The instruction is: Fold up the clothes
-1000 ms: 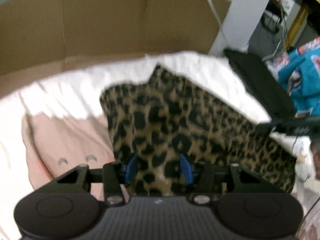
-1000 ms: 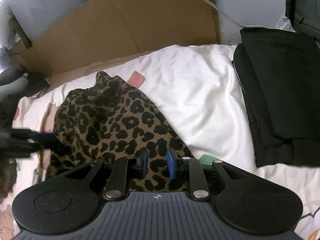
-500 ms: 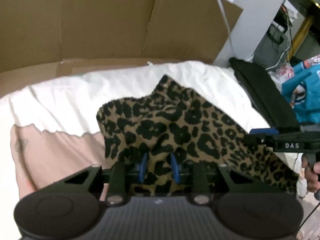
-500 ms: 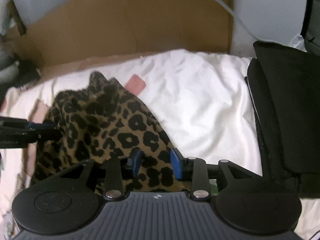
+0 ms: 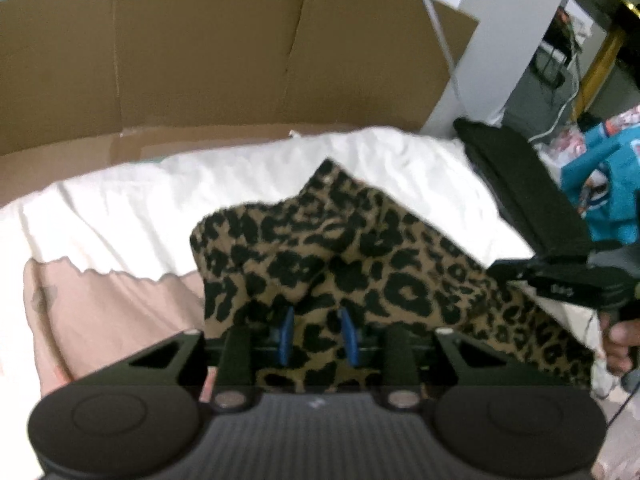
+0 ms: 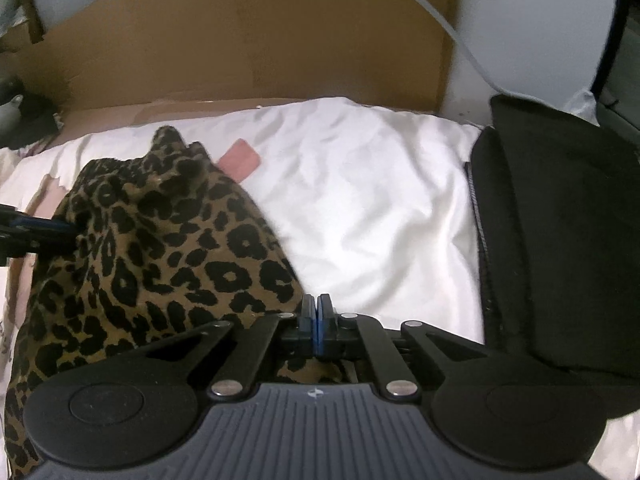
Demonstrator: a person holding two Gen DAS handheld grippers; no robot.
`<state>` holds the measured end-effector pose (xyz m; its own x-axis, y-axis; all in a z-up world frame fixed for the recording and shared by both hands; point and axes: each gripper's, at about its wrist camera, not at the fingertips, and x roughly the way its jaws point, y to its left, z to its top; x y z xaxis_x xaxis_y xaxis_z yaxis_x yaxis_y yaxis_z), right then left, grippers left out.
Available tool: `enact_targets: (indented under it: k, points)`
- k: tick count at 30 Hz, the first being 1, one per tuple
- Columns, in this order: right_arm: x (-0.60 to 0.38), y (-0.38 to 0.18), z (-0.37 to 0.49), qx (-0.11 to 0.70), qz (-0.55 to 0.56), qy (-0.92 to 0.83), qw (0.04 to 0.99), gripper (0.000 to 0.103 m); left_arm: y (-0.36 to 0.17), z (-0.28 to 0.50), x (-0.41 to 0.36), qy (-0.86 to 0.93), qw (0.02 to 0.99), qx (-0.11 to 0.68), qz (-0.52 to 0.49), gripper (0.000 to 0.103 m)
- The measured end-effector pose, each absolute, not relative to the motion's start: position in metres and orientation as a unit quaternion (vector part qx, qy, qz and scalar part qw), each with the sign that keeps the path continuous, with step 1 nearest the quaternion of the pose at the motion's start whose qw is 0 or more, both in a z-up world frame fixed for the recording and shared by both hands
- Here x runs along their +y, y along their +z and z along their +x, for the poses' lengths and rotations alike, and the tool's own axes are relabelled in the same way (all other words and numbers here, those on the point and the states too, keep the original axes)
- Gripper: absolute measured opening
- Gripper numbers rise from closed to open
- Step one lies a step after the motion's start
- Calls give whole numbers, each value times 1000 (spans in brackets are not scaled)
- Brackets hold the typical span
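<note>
A leopard-print garment lies bunched on a white sheet and also shows in the right wrist view. My left gripper has its blue pads a little apart with leopard cloth between them. My right gripper has its pads pressed together at the garment's right edge; leopard cloth shows just below the pads. The right gripper also shows in the left wrist view, at the cloth's right side. The left gripper shows at the left edge of the right wrist view.
A folded black garment lies at the right on the sheet. A pink cloth lies at the left under the leopard one. A cardboard wall stands behind. A teal printed cloth is at far right.
My right gripper's pads have closed together from apart. My left gripper's pads have narrowed on the cloth. The garment has lifted and bunched slightly.
</note>
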<state>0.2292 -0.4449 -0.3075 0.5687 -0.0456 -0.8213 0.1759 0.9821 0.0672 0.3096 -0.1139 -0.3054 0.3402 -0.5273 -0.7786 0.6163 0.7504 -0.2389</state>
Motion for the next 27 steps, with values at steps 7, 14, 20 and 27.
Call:
enact_targets:
  k: [7,14,20,27]
  points:
    - [-473,-312,220,455,143,-78,876,0,-299,315,-122,-352,823,442,58,27]
    - [-471,-299,221,427,165,-40,888,24,-311,328,-131,-347,822,449,53,27]
    - [-446,-304,237,437,128,-19,890,41,-326,335,-134,-347,816,460,53,27]
    - [-446,-323,247,470,115,-38,874,39,-340,339,-137,-347,816,459,53,25]
